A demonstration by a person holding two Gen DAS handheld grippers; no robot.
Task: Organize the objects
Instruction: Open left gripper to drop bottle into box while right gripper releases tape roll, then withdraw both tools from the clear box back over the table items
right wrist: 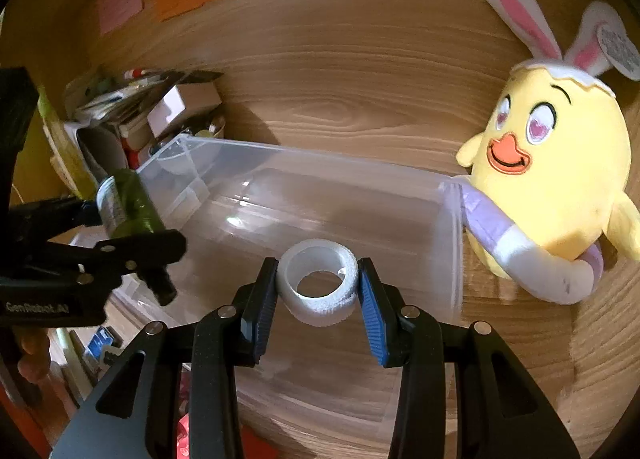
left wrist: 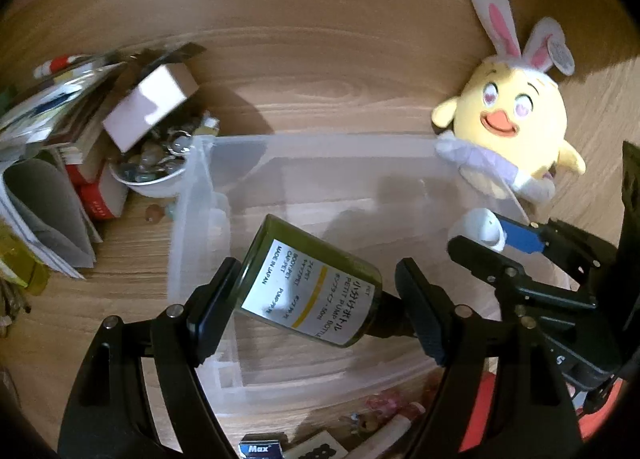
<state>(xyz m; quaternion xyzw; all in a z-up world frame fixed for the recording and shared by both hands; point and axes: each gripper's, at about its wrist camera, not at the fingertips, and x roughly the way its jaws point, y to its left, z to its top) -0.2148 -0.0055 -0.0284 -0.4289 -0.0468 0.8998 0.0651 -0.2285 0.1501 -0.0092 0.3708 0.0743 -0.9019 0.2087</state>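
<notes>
Dark green pump bottle (left wrist: 308,283) with a white, yellow-striped label between black fingers (left wrist: 212,307); white tape roll (right wrist: 318,281) between blue-edged pads (right wrist: 370,315); yellow chick plush (right wrist: 556,187) beyond.

I see warm, yellowish light in both views. It is dim at the round edges, which fade to black. The table (left wrist: 340,59) lines bend near those edges. Dark shadows fall beside the clutter (left wrist: 80,131) on the left. A small bright glare shines on the clear box (right wrist: 236,219). The toy chick (right wrist: 560,179) is well lit. Things low in my left view look blurry.
</notes>
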